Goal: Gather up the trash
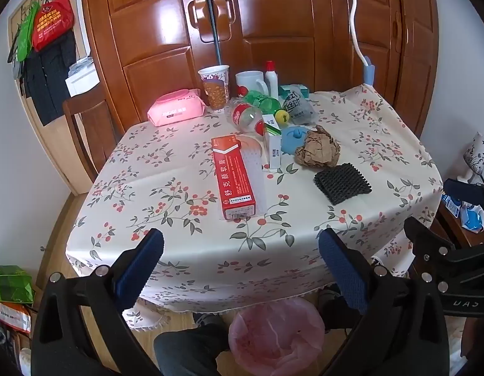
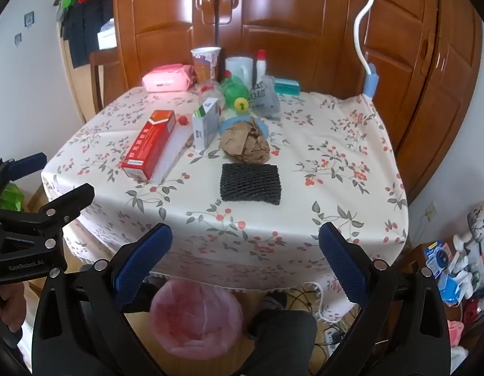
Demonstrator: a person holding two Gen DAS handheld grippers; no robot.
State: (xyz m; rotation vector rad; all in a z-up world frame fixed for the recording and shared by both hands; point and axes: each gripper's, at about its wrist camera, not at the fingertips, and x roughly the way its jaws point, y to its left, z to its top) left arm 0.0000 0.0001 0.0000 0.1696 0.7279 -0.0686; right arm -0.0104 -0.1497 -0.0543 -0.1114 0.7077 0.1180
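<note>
On the floral tablecloth (image 1: 167,194) lie a red toothpaste box (image 1: 234,177), a crumpled brown paper ball (image 1: 318,152), a black foam net (image 1: 341,183), a small white box (image 1: 273,148) and empty plastic bottles (image 1: 254,111). The same items show in the right wrist view: red box (image 2: 149,144), paper ball (image 2: 245,144), foam net (image 2: 250,183). A bin with a pink bag (image 1: 275,335) (image 2: 196,318) stands on the floor below the table's near edge. My left gripper (image 1: 240,263) and right gripper (image 2: 245,260) are both open and empty, held above the near edge.
A pink wipes pack (image 1: 176,111), a paper cup (image 1: 214,86), a white mug (image 1: 251,82) and a white bottle (image 1: 271,78) stand at the back. A wooden wardrobe (image 1: 257,25) is behind. A chair (image 1: 85,125) is at the left. Clutter lies on the floor at the right (image 2: 451,269).
</note>
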